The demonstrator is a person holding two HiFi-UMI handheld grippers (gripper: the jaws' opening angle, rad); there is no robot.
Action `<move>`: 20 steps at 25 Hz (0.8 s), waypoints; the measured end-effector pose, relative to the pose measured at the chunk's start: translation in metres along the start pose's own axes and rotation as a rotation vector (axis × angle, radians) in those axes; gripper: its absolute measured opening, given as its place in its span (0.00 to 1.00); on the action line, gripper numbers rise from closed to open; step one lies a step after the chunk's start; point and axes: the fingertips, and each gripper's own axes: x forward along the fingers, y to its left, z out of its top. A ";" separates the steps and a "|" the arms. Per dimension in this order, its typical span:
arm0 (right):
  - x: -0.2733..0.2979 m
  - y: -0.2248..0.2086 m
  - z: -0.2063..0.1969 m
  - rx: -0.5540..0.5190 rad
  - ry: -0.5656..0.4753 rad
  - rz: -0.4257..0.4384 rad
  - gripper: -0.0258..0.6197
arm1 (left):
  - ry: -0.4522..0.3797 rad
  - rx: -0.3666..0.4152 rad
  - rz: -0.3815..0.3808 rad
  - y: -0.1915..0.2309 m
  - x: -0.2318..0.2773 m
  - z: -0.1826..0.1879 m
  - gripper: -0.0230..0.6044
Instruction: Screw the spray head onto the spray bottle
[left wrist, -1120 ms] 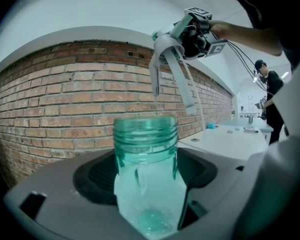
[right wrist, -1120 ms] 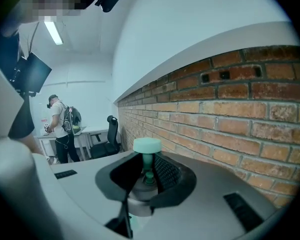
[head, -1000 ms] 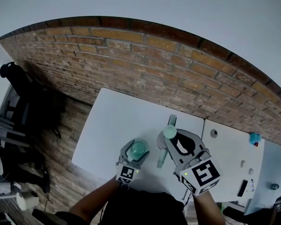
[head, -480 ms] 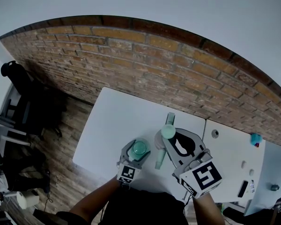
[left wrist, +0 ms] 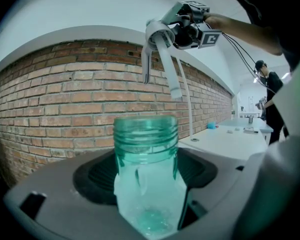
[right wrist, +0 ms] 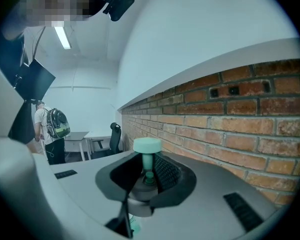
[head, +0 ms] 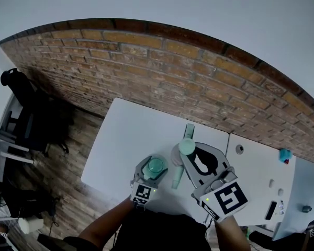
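Bottle stands upright, pinched in the left gripper above the white table; right of it and higher, the right gripper clamps the spray head, whose tube hangs clear of the open neck

Left gripper, right gripper: grey shells, white marker cubes with black squares, green lights.

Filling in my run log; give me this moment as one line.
left gripper: shut on spray bottle, neck bare | right gripper: shut on spray head, clear of bottle | screwing: not begun
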 end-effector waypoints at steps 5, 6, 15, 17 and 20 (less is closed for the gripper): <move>0.002 0.001 0.004 0.027 -0.009 0.022 0.14 | 0.003 -0.004 -0.002 -0.001 0.002 0.001 0.60; 0.002 0.000 0.005 0.034 -0.013 0.025 0.14 | 0.004 -0.005 -0.003 -0.001 0.001 0.001 0.60; 0.002 0.005 0.024 0.024 -0.054 0.040 0.14 | -0.001 0.001 -0.003 -0.002 0.001 0.001 0.60; 0.002 0.007 0.029 0.022 -0.064 0.049 0.14 | -0.003 0.002 -0.001 -0.002 0.002 0.001 0.60; 0.001 0.009 0.036 0.011 -0.078 0.065 0.14 | -0.002 0.007 0.000 -0.004 0.003 0.001 0.60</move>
